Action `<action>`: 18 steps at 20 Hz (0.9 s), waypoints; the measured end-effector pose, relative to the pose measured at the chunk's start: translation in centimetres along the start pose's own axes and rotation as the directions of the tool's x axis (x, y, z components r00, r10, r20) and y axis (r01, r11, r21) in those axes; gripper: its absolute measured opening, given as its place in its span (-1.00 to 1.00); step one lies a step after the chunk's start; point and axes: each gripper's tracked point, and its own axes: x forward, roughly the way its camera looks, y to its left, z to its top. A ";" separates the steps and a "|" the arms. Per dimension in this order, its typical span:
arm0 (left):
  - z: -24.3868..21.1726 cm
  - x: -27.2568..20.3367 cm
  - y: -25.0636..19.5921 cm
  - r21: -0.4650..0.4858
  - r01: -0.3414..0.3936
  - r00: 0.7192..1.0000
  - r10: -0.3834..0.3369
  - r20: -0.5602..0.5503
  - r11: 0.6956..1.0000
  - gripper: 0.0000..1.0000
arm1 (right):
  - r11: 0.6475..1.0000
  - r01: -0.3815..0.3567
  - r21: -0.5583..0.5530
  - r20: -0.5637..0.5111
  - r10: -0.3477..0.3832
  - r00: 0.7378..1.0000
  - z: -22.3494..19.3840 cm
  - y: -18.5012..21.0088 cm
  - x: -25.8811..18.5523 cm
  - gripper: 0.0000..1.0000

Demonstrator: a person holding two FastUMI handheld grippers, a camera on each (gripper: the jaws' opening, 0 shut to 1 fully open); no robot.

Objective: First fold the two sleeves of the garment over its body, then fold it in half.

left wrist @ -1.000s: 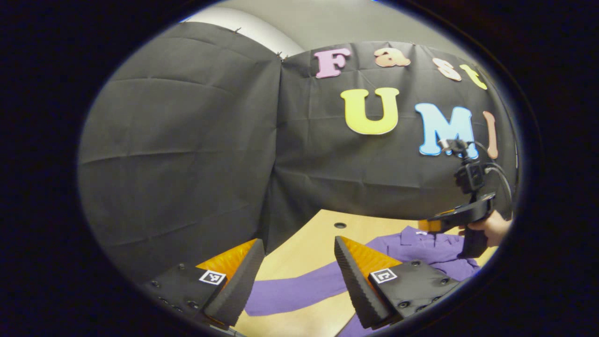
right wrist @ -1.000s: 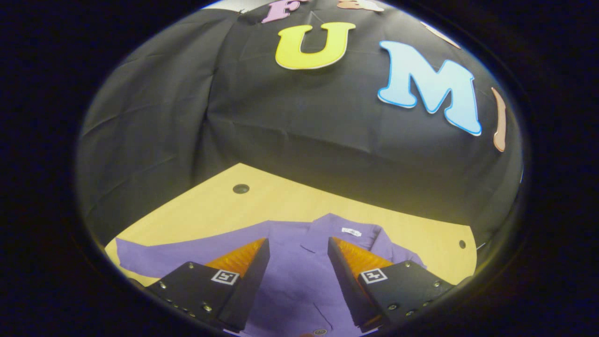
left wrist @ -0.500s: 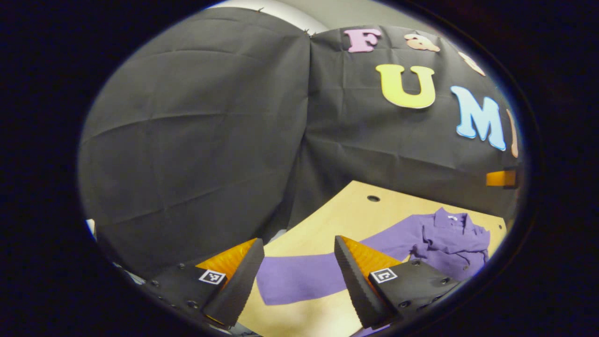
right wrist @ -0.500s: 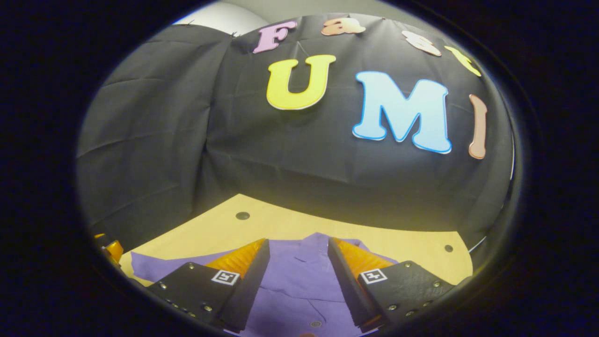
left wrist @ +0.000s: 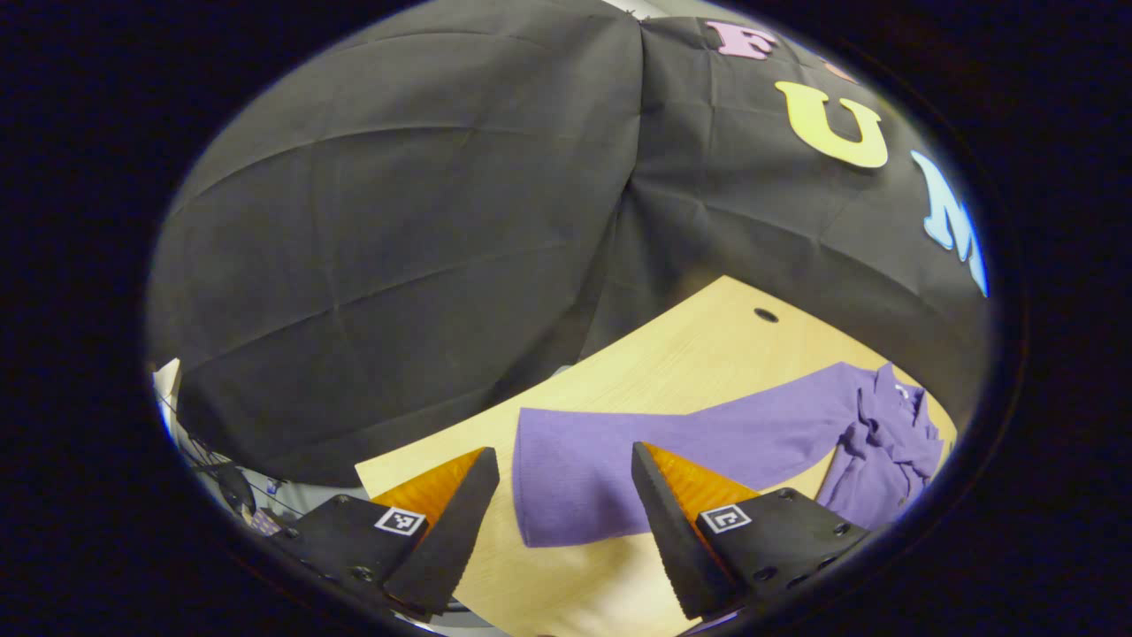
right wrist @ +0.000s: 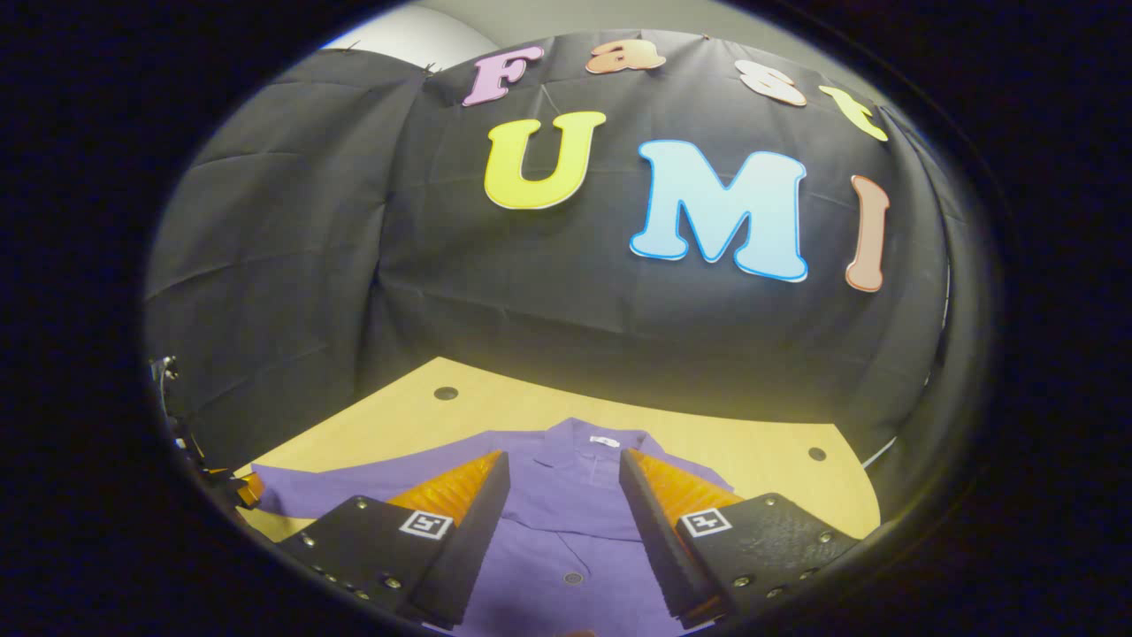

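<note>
Presently: purple garment (right wrist: 566, 531), soft, light, likely limp, flat on desk (left wrist: 672, 354); sleeve (left wrist: 619, 451) outstretched, best taken at cuff; left gripper (left wrist: 564, 509) and right gripper (right wrist: 564, 513) fingers spread, empty.

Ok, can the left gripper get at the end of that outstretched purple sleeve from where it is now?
Probably yes. The left gripper is open, and the sleeve lies flat on the wooden table with its cuff end right between the fingers. Nothing lies in between; it seems only to need lowering.
</note>
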 end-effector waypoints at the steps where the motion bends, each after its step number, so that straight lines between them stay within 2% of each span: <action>1: -0.5 0.5 -0.1 0.002 0.001 1.000 -0.001 -0.013 1.000 1.00 | 1.000 0.006 0.009 0.002 -0.006 1.000 0.1 -0.4 -0.5 0.57; 4: -2.3 1.8 0.3 -0.010 -0.002 0.997 0.001 -0.072 1.000 1.00 | 0.999 0.030 0.024 0.015 -0.030 0.999 0.7 -2.1 -2.0 0.57; 5: -2.8 2.1 0.4 -0.013 -0.005 0.996 0.004 -0.087 1.000 0.90 | 0.999 0.037 0.031 0.017 -0.037 0.999 0.9 -2.6 -2.4 0.57; 7: -4.0 2.3 0.2 -0.033 -0.023 0.992 0.018 -0.125 0.999 0.96 | 0.997 0.050 0.051 0.009 -0.050 0.999 0.8 -3.8 -3.0 0.57; 10: -4.1 2.5 -0.1 -0.019 -0.024 0.994 0.022 -0.109 1.000 0.90 | 0.995 0.070 0.067 -0.007 -0.070 0.998 0.6 -5.4 -3.4 0.57; 13: -4.0 2.7 -0.1 -0.008 -0.029 0.994 0.028 -0.107 1.000 0.95 | 0.996 0.063 0.064 -0.020 -0.062 0.998 0.1 -6.0 -3.5 0.57; 16: -3.8 3.1 1.0 -0.041 -0.074 0.994 0.070 -0.086 0.996 0.34 | 0.996 0.047 0.073 -0.036 -0.044 0.998 -0.5 -6.2 -3.3 0.57; 18: -3.6 3.0 1.5 -0.094 -0.074 0.994 0.067 -0.082 0.993 -0.16 | 0.995 0.044 0.087 -0.045 -0.040 0.998 -0.8 -6.7 -3.2 0.57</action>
